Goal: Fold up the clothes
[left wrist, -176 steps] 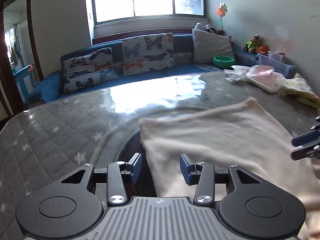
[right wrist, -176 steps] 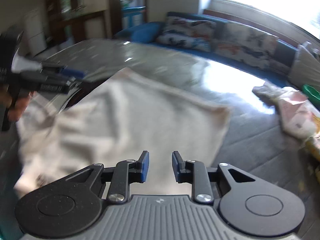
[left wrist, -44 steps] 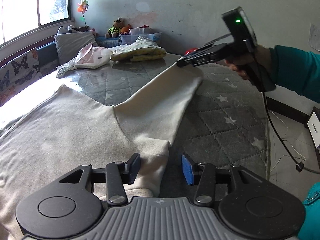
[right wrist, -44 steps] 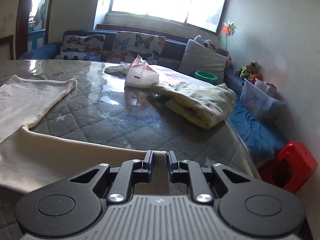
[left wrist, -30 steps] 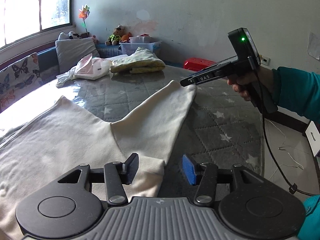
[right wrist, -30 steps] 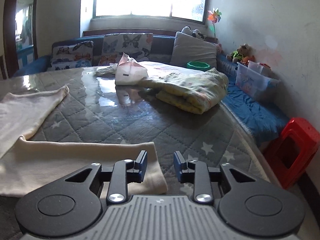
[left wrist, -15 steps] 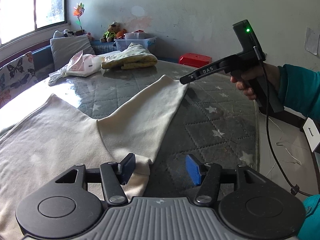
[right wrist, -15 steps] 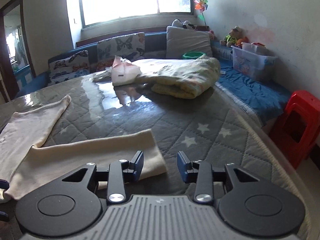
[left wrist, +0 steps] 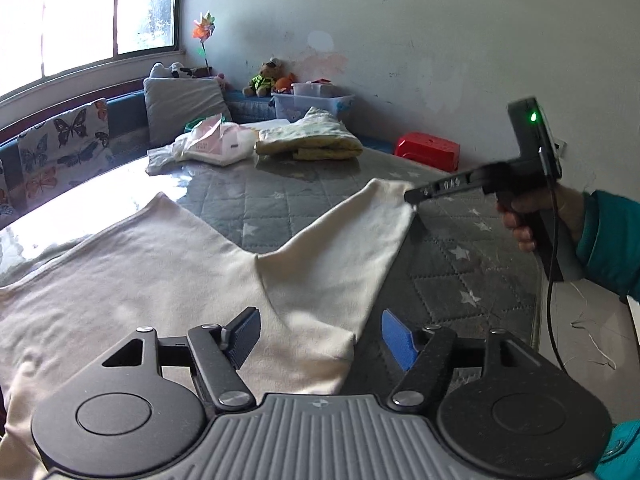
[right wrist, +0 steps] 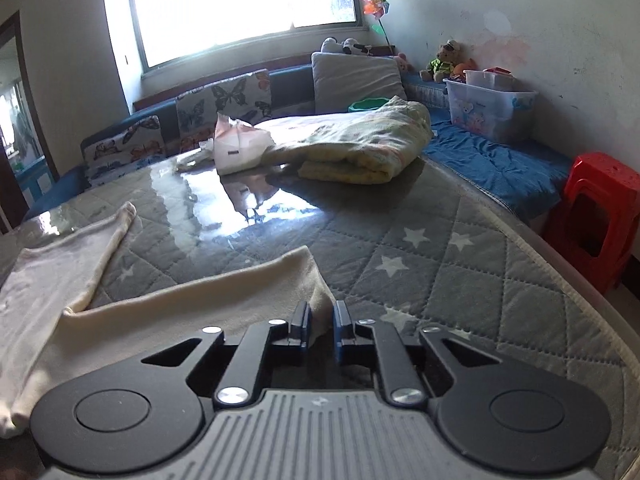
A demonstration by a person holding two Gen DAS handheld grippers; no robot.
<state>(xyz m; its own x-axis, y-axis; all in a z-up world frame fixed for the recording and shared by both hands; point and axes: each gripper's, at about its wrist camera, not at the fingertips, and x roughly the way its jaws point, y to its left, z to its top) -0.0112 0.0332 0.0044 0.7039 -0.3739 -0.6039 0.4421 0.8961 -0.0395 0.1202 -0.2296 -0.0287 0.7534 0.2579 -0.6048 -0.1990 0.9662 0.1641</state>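
The left gripper [left wrist: 318,332] hangs low over the near edge of a cream garment [left wrist: 160,276], its jaws apart and just now widening; cloth lies under the gap, but neither blue pad [left wrist: 394,338] presses on it. The garment lies spread flat on a grey quilted mat [left wrist: 452,280] printed with white stars, and one sleeve [left wrist: 352,240] runs away to the right.

At that sleeve's far end, the right gripper [right wrist: 322,326] has just closed its jaws on the cuff [right wrist: 316,292]. In the right wrist view a fold of cream cloth sits between the narrow pads, which appear to pinch it, though the contact itself is partly hidden by the fingers. In the left wrist view the same tool shows as a black handle with a green light, held by a hand [left wrist: 532,216] in a teal sleeve [left wrist: 612,248], its tip touching the cuff.

The other sleeve [right wrist: 108,240] lies flat further left. Beyond, on a glossy stretch of the mat, rest a folded yellow blanket [right wrist: 360,152] and a pink-and-white bag [right wrist: 240,146]. Behind them stand butterfly cushions [right wrist: 224,104], a grey pillow [right wrist: 356,80], a clear box [right wrist: 488,110], a red stool [right wrist: 596,216] and a bright window [right wrist: 240,4].
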